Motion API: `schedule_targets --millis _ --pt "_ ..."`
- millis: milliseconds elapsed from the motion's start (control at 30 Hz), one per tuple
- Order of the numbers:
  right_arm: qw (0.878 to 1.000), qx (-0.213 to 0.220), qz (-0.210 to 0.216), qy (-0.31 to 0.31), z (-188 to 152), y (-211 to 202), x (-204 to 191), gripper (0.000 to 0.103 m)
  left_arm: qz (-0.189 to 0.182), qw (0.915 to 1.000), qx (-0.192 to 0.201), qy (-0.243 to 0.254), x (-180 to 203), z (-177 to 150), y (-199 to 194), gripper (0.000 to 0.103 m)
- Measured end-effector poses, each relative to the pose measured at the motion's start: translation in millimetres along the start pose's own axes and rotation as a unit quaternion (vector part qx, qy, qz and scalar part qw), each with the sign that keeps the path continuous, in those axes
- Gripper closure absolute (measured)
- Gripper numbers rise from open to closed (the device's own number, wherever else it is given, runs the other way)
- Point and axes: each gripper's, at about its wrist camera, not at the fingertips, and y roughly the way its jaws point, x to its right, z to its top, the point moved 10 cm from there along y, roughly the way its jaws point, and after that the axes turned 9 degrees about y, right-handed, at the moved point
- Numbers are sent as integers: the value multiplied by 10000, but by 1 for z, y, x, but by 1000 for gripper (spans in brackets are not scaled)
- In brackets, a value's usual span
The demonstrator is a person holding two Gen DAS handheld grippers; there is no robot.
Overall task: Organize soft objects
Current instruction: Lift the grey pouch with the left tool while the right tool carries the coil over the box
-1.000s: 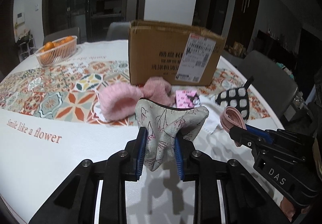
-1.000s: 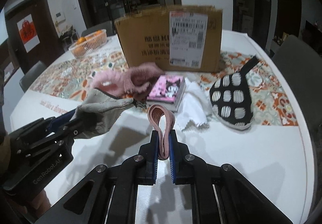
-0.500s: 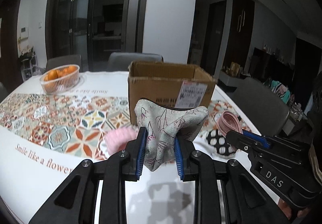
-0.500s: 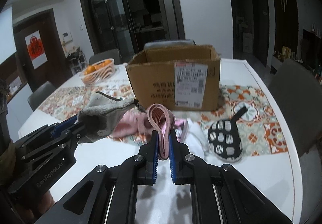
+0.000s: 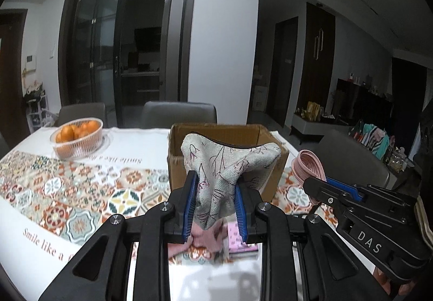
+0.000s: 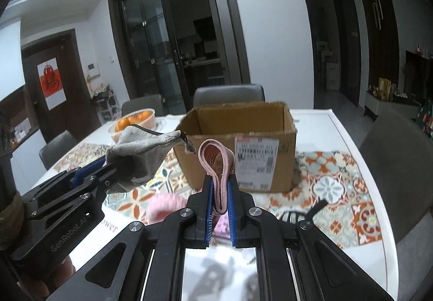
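My left tongs (image 5: 215, 202) pinch a grey linen pouch (image 5: 230, 163) with a printed sprig pattern, held above the bench (image 5: 89, 138) just before the open cardboard box (image 5: 224, 133); it is light and limp, sagging either side of the grip, so mid-body is the right hold. My right tongs (image 6: 219, 202) squeeze a pink ribbed band (image 6: 215, 163), springy, looped, thin.

home dining room | tablecloth-covered table (image 5: 81, 219) | chairs (image 5: 178, 114) | basket of oranges (image 5: 77, 138) | glass sliding doors (image 6: 173, 57)
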Motion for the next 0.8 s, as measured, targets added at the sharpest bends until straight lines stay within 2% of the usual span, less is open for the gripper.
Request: schedule_targets --millis 433,800 --pt "9992 404 -19 27 54 16 8 92 -40 9994 323 136 -7 46 28 77" --pt "9991 423 -54 64 87 59 16 92 -4 9995 238 222 -20 63 78 76"
